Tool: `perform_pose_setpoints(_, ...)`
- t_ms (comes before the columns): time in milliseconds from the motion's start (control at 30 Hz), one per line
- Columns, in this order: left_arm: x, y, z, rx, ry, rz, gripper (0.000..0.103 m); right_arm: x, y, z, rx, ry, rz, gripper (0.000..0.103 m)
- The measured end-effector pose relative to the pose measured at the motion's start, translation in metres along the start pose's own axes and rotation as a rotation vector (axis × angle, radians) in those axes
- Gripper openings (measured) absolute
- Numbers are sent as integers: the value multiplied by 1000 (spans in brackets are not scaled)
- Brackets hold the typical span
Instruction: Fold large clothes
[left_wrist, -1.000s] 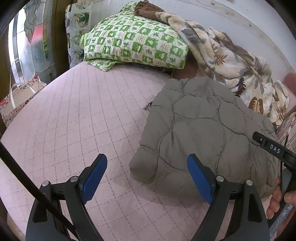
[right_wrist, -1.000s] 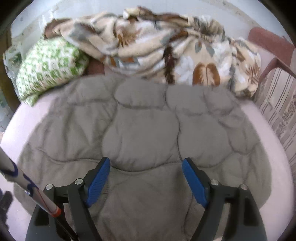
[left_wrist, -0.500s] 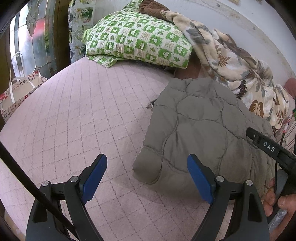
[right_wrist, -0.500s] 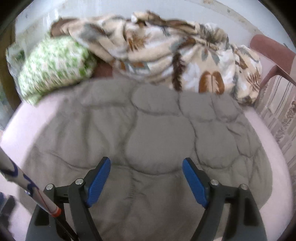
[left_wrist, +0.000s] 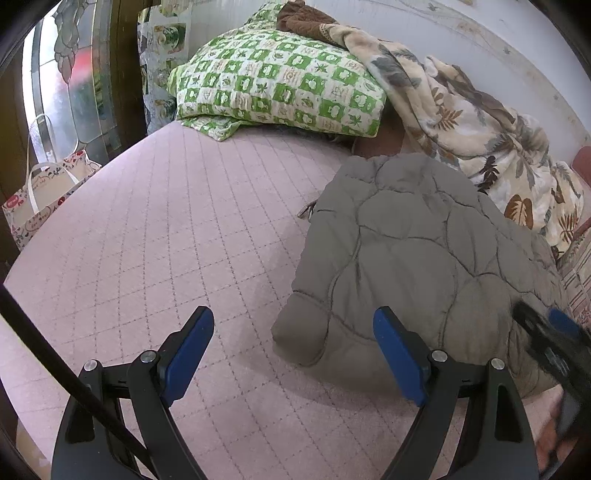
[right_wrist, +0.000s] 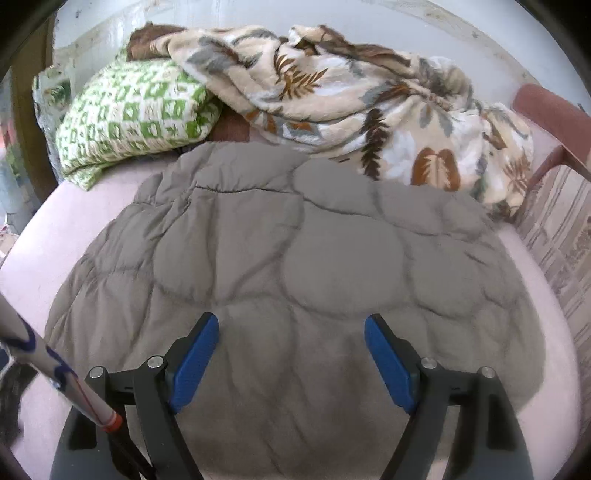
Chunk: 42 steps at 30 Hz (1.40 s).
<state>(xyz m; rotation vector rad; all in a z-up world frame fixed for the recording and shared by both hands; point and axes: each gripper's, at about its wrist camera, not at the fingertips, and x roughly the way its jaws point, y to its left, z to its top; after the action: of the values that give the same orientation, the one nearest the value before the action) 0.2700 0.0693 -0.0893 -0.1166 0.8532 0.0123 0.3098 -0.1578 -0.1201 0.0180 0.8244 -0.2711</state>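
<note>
A grey quilted puffer jacket (left_wrist: 417, 266) lies folded into a rough rectangle on the pink quilted bed (left_wrist: 155, 236). In the right wrist view the jacket (right_wrist: 295, 266) fills the middle. My left gripper (left_wrist: 293, 347) is open and empty, above the bed at the jacket's near left corner. My right gripper (right_wrist: 291, 354) is open and empty, over the jacket's near part. The right gripper also shows blurred at the right edge of the left wrist view (left_wrist: 554, 339).
A green-and-white checked pillow (left_wrist: 280, 88) and a crumpled leaf-print blanket (right_wrist: 354, 96) lie at the head of the bed by the wall. A printed paper bag (left_wrist: 40, 199) stands off the bed's left edge. A reddish chair (right_wrist: 550, 122) stands at the right.
Both grippers have drawn back from the jacket and risen a little, so more of the bed and bedding shows. The right gripper looks blurred in the left wrist view. Both stay open.
</note>
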Motion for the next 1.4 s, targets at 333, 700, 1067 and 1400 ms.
perform_pose_setpoints(333, -17, -23, -22, 84, -26, 8, 87, -50, -111, -97, 111, 100, -110, 85)
perform_pose_setpoints(700, 19, 37, -4, -175, 79, -360, 87, -20, -214, -129, 579, 137, 185, 95)
perform_pose_setpoints(1067, 113, 23, 8, -245, 296, -543, 91, 63, -225, -112, 920, 116, 366, 103)
perform_pose_setpoints(1400, 76, 13, 15, -233, 267, -476, 49, 63, -239, -105, 952, 146, 401, 67)
